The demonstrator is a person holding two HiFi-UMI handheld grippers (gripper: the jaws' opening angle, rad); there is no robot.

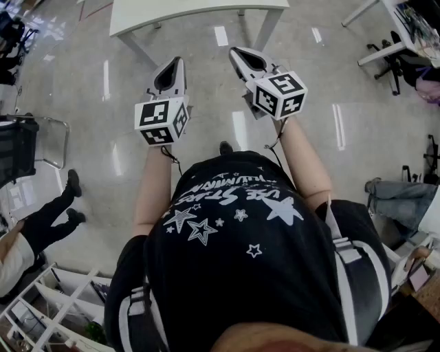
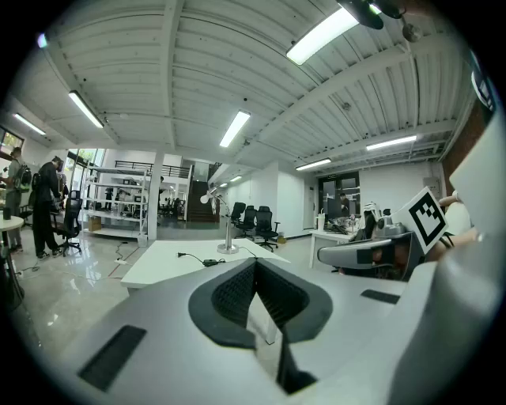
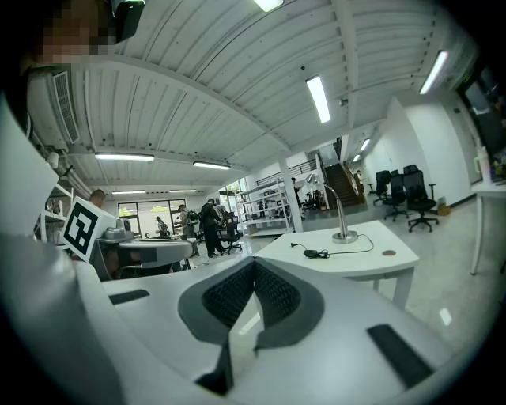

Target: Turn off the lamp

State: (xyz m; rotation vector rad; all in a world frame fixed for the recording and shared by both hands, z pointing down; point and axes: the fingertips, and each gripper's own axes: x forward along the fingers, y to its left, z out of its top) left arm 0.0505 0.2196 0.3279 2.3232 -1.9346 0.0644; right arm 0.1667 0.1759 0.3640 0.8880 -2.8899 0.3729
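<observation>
A slim silver desk lamp point(image 2: 228, 231) with a bent neck stands on a white table point(image 2: 170, 265) some way ahead of me. Its black cord runs to an inline switch point(image 2: 211, 262) lying on the tabletop. The right gripper view shows the same lamp point(image 3: 342, 215), its round base and the switch point(image 3: 317, 254). In the head view only the table's near edge point(image 1: 199, 10) shows, and the lamp is out of frame. My left gripper point(image 1: 174, 65) and right gripper point(image 1: 238, 53) are held side by side short of the table. Both are shut and empty, their dark pads meeting at the tips.
A small round disc point(image 3: 388, 254) lies on the table near the lamp. Black office chairs point(image 2: 257, 222) stand beyond the table, with more desks at the right. People stand by shelving point(image 3: 207, 225). A seated person's legs point(image 1: 48, 213) and a chair point(image 1: 20, 148) are at my left.
</observation>
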